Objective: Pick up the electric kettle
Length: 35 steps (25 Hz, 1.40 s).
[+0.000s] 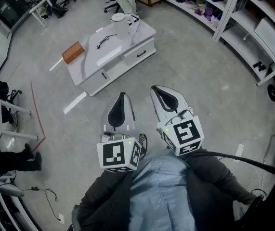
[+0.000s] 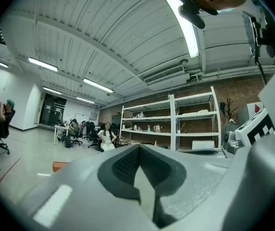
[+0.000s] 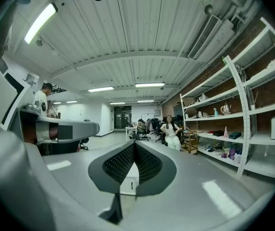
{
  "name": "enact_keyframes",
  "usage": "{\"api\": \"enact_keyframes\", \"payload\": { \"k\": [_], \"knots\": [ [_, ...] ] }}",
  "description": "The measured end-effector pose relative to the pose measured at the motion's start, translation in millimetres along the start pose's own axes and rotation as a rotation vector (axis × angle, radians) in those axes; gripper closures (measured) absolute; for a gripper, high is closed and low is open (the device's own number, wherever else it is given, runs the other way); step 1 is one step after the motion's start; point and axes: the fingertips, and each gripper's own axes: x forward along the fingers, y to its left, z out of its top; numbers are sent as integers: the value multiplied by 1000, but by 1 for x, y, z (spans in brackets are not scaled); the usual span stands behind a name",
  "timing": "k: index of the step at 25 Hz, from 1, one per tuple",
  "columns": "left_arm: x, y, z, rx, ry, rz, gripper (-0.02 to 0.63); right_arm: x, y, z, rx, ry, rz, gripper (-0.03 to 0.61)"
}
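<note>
Jaws on both tools are closed with nothing between them. The left gripper (image 1: 122, 96) and the right gripper (image 1: 158, 90) are held side by side, close in front of the person's chest, with tips pointing out over the floor (image 1: 200, 71). The kettle (image 1: 119, 19), white, stands upright at the far end of a low white table (image 1: 91, 61), well apart from either gripper. On the same top lie a black cable (image 1: 106, 40) and a brown box (image 1: 73, 52) (neither concerns the task).

Progress is judged nil: nothing is reached, touched or lifted. By my estimate what remains is the approach across the floor, opening a gripper, a hold on the kettle, and the lift.

Only the head view shows the kettle, the table top, and how the two grippers stand to one another. The gripper views look level across the room. They add the pads meeting, seen end-on, the ceiling lights, and shelving (image 3: 237, 114) from the side. The kettle cannot be made out in either.
</note>
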Motion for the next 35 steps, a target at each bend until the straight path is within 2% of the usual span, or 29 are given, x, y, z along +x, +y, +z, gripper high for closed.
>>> {"api": "enact_keyframes", "payload": {
  "k": [11,16,20,27,35],
  "knots": [
    [6,-59,-25,-27,39,-78,607,-40,-35,-15,73,-16,-33,552],
    [8,-86,-25,-18,32,-70,607,-58,-50,-15,84,-30,-23,552],
    [2,-96,-32,-7,66,-45,607,-67,-59,-24,121,-24,-19,552],
    [11,-75,-46,-27,93,-1,607,-44,-56,-39,140,15,24,552],
    [57,-26,-53,-86,88,-21,607,22,-51,-39,110,62,33,552]
  ]
}}
